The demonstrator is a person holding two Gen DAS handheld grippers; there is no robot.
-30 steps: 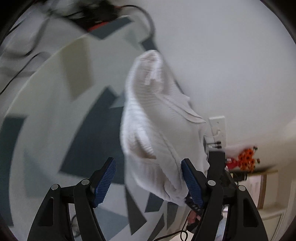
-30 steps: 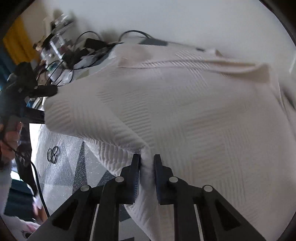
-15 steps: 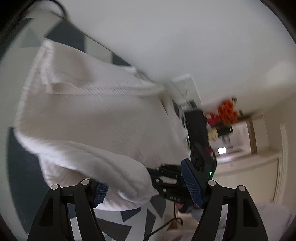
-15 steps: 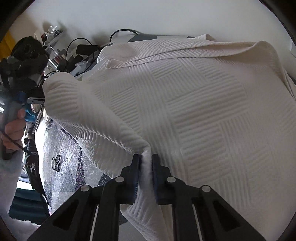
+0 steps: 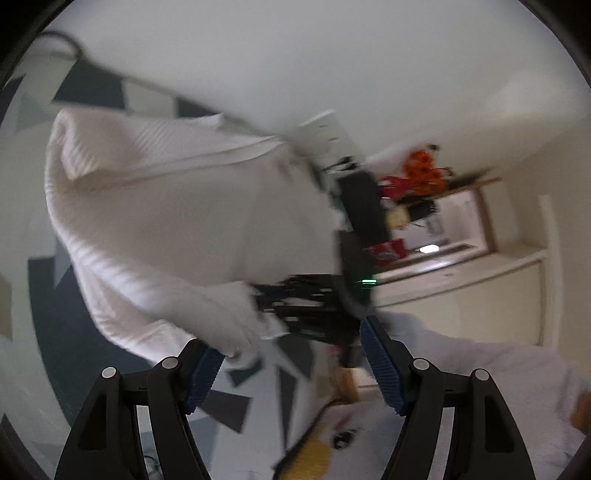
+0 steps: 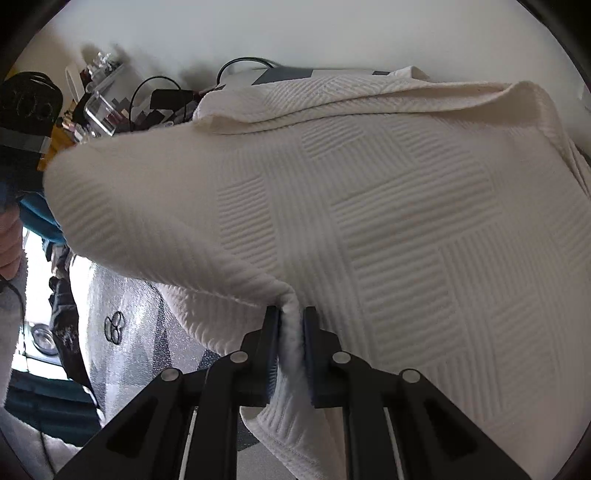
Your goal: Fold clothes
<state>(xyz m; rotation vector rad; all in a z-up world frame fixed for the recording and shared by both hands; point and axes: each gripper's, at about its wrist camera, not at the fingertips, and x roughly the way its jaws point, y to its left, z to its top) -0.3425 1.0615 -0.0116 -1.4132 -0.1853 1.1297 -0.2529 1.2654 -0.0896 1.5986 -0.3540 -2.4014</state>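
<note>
Right wrist view, your holdings: one white textured garment point(image 6: 369, 221), woven in blocks of ribbed lines, filling most of the frame and draped over the grey-and-dark patterned surface point(image 6: 136, 325); one right gripper point(image 6: 291, 332), its two black fingers clamped together on a pinched fold at the garment's near edge. One rolled fold of the cloth runs from that pinch up toward the left. At the far left you have one hand point(image 6: 9, 240) on the dark body of the other tool, and beyond the cloth, several black cables point(image 6: 236, 64) and some clear containers point(image 6: 99, 107) against one white wall point(image 6: 332, 29). Left wrist view, blurred: one left gripper point(image 5: 291, 362), its two blue-padded fingers point(image 5: 380, 362) standing wide apart with nothing between them; the left pad sits just under a hanging corner of the same garment point(image 5: 184, 221), though you cannot tell whether it touches. One right gripper point(image 5: 314, 302) shows there as a dark shape at the cloth's edge. Behind it: one cluster of orange objects point(image 5: 421, 166), one white sleeve point(image 5: 498, 387).
</note>
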